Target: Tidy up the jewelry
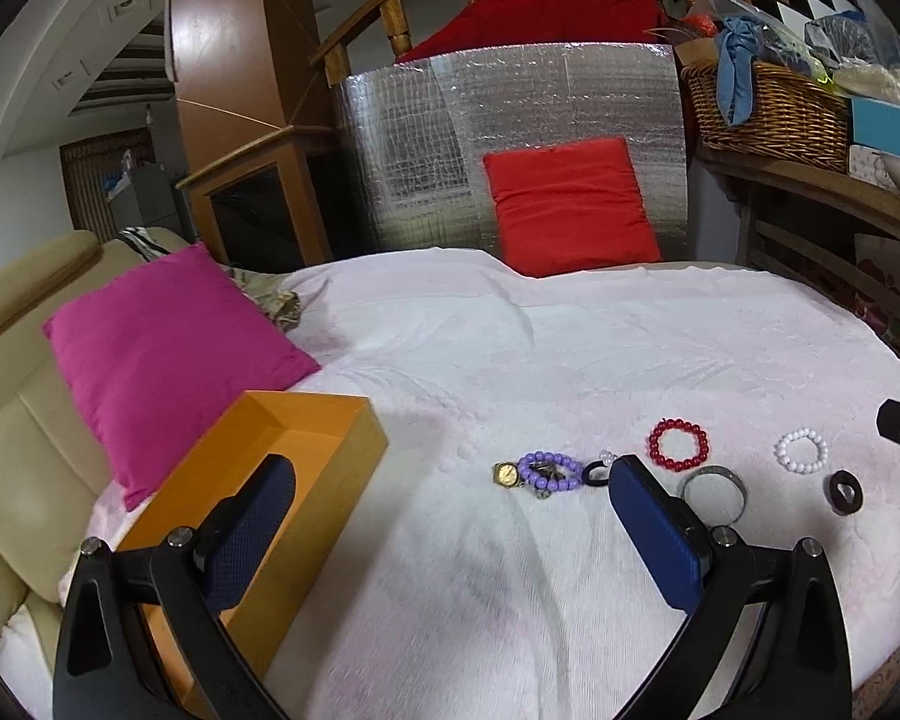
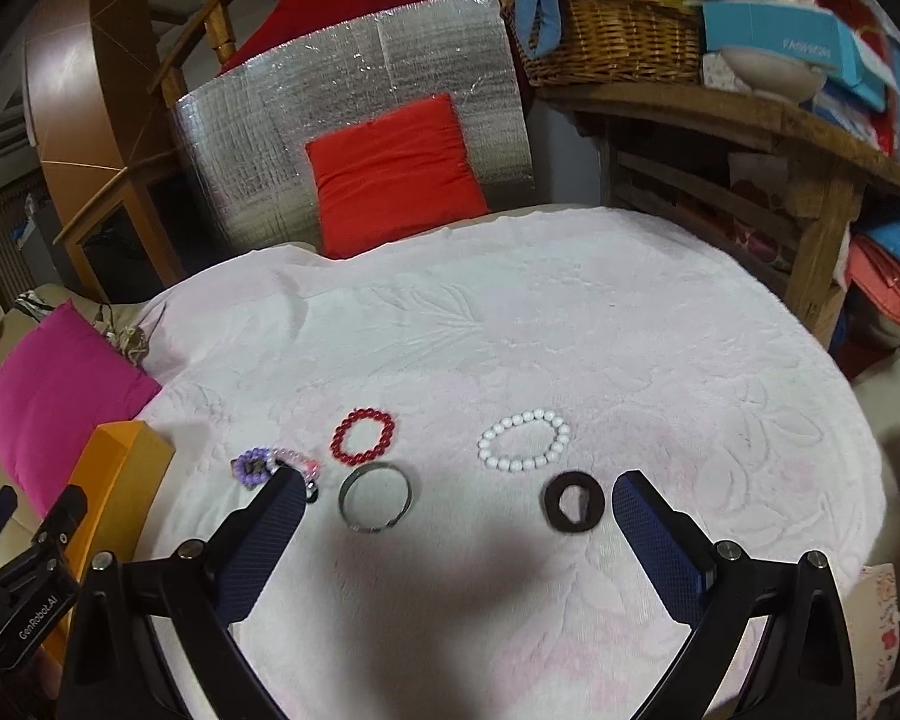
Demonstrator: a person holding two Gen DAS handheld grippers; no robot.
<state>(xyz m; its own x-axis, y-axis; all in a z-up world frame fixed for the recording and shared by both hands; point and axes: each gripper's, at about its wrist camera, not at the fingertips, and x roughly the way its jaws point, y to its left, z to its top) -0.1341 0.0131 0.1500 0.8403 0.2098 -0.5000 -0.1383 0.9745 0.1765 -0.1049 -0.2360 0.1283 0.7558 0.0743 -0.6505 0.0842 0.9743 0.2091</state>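
Hovering over the white textured blanket (image 2: 570, 324), both claws spread wide and holding nothing. Left claw (image 1: 450, 531) low above the cloth, orange open box (image 1: 282, 480) at eight o'clock, partly behind its left finger. Jewelry strung out across the blanket just beyond the fingertips: small gold watch (image 1: 506, 474) touching a purple bead bracelet (image 1: 549, 471) at twelve o'clock, black hair tie with a clear bead (image 1: 597, 471) just beside the right fingertip. Red bead bracelet (image 1: 678, 444) at one o'clock, silver bangle (image 1: 714, 495) near it and partly hidden by the finger. White bead bracelet (image 1: 801, 450) and dark brown ring-shaped piece (image 1: 843, 492) further out toward three o'clock, apart from each other.

Right claw (image 2: 459, 525) likewise gaping, empty, with the silver bangle (image 2: 375, 498) and the dark ring (image 2: 574, 501) lying between its fingers, neither touched. White beads (image 2: 523, 440) at twelve o'clock, red beads (image 2: 364, 435) at eleven, purple cluster (image 2: 258, 468) at ten just past the left fingertip. Magenta cushion (image 2: 54, 384) at nine o'clock, red cushion (image 2: 393, 174) propped on a silver foil panel (image 2: 354, 72) far at twelve. Wicker basket (image 2: 618, 36) up on a wooden shelf (image 2: 750, 114) at one o'clock.
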